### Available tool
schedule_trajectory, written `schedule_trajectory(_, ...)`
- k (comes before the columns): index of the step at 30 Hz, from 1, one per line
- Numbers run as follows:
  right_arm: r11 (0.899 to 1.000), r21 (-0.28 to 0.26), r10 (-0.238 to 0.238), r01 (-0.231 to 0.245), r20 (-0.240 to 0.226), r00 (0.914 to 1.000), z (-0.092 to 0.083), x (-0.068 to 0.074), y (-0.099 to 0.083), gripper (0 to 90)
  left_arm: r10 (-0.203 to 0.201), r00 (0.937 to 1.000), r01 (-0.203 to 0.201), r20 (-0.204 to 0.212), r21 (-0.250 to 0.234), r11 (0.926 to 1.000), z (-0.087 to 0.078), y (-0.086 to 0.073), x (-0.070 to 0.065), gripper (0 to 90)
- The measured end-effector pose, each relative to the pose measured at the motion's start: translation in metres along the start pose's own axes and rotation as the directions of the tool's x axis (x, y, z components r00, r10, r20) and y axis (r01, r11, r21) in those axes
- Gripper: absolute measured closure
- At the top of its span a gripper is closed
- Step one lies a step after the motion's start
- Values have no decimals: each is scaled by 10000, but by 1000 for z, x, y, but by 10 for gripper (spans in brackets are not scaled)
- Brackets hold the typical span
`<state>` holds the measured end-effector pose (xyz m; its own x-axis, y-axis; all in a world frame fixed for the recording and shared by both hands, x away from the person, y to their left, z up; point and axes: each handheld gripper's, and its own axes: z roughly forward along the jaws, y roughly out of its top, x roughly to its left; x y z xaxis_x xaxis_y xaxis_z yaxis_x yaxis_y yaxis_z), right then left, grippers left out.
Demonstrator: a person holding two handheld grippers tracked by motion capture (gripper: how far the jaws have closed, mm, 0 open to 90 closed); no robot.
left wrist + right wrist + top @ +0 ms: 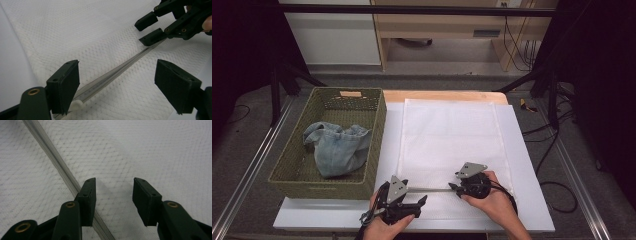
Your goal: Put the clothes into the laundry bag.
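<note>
Both grippers sit at the near edge of a white mesh bag [451, 140]. The left gripper [423, 200] has its jaws spread, and so does the right gripper [453, 186]; the bag's zipper strip [432, 189] runs between them, gripped by neither. Farther left stands a green basket [377, 145] holding crumpled jeans [336, 148].

A lab or recording room — the worktop [532, 200] is a white board fenced by a dark metal frame [412, 9], loose cables [517, 45] trail over grey carpet [242, 150], and plain office cabinets [332, 35] stand behind.
</note>
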<state>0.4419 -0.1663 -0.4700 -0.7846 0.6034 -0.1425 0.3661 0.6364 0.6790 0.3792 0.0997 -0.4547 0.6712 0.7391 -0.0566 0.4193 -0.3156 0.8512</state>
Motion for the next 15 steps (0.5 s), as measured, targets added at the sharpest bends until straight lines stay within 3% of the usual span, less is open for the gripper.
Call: schedule_trajectory(15,10000,92,31,-26,-499,9988,0,3,-4,439,142,9999,-142,-7,27,9999,-2,1,-1,195)
